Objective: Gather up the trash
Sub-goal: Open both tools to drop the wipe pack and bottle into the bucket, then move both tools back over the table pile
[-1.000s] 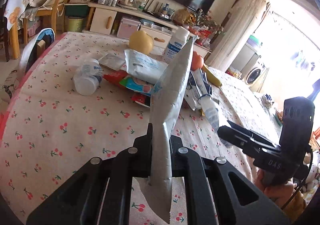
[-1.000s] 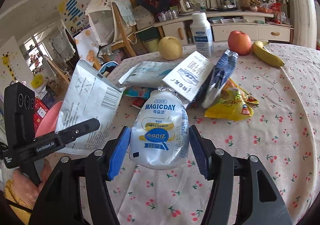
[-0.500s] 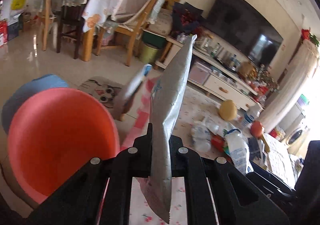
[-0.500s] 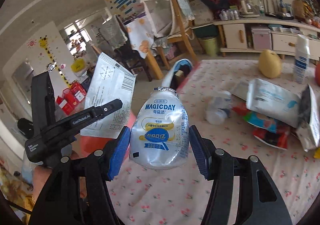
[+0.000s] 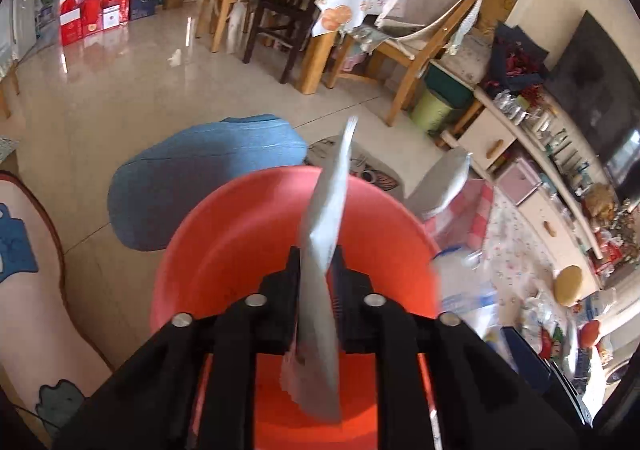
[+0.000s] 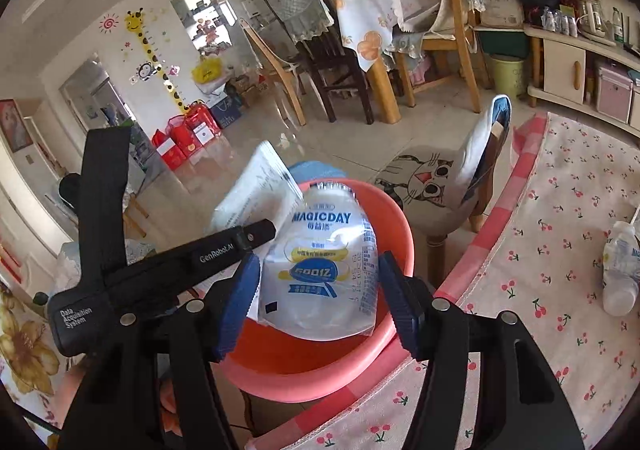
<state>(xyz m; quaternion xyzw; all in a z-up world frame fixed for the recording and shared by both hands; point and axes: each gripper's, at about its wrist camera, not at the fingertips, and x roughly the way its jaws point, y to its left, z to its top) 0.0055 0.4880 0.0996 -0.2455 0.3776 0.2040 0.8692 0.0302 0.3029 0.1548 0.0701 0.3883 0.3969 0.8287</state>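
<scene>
Both grippers are over the red plastic basin (image 6: 384,234) now, which sits on the floor just off the rounded edge of the cherry-print table (image 6: 560,250). The left gripper (image 5: 316,282) has a flat silver foil wrapper (image 5: 324,250) standing on edge between its jaws, and those jaws are opening, with daylight showing on either side of the foil. It looks feather-light, thin and floppy, with a serrated end hanging low into the basin; best pinched across the flat, near an edge, as here. The right gripper (image 6: 316,290) is also opening, its blue pads clear of the white MAGICDAY drink pouch (image 6: 324,266) between them. That pouch is crumpled and looks empty: soft, slick film, blue lettering and a yellow band on the front, tilted over the basin's mouth. My guess is both pieces fall cleanly, though foil this light could flutter toward the rim. Another pale bottle (image 6: 620,270) lies on the table well to the right, waiting
</scene>
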